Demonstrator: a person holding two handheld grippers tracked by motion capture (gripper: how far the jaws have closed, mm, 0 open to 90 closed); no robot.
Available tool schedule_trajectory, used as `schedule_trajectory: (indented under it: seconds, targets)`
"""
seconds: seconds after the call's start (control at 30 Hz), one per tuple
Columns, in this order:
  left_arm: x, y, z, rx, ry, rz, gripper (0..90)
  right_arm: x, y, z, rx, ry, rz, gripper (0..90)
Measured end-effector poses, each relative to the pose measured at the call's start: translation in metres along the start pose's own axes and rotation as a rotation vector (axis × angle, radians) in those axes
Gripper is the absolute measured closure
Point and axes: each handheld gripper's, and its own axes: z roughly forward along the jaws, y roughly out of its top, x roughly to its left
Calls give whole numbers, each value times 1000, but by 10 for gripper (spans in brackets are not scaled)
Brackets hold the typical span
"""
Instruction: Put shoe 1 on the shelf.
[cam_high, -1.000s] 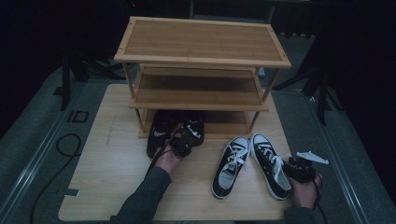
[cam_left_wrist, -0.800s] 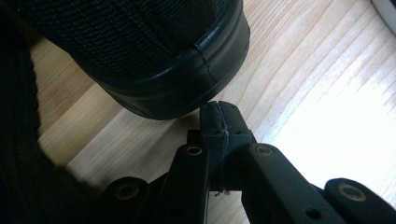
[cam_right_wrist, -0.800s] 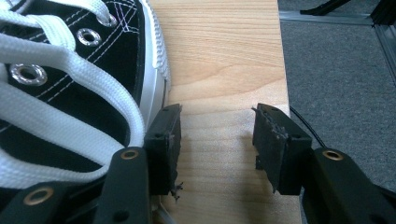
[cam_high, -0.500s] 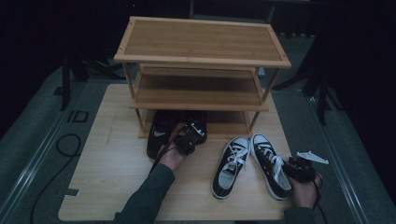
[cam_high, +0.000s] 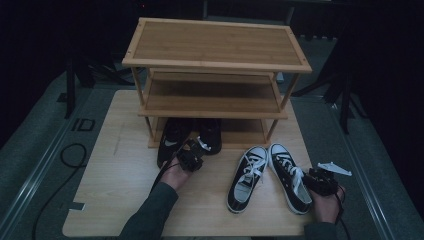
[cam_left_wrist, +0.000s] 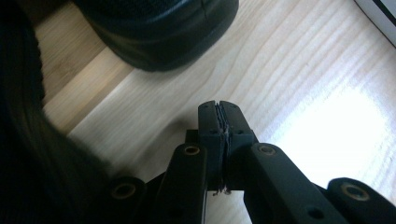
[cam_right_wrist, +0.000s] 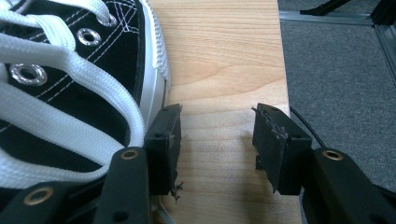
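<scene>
A pair of smooth black trainers (cam_high: 189, 138) is seen tucked under the lowest tier of a three-tier slatted bamboo shoe rack (cam_high: 215, 65), toes pushed inward, on a pale wood-grain counter (cam_high: 120, 180). Just behind their heels, the left hand-held gripper (cam_high: 190, 156) is held with its black jaws pressed together on nothing; a rounded black trainer lies close beyond them. To the right, two black canvas sneakers (cam_high: 267, 172) with white laces and rubber soles lie side by side. The right hand-held gripper (cam_high: 320, 181) is held partly open and empty, one jaw beside the nearer sneaker's sole.
</scene>
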Motion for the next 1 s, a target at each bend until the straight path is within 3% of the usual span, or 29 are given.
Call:
schedule_trajectory:
  seconds: [0.43,1.0]
  targets:
    - [4,-35,-21,-31,-7,-33,874,0,0,0,0,0,0,513]
    - [18,-79,-43,10,20,-65,900,0,0,0,0,-2,2,513]
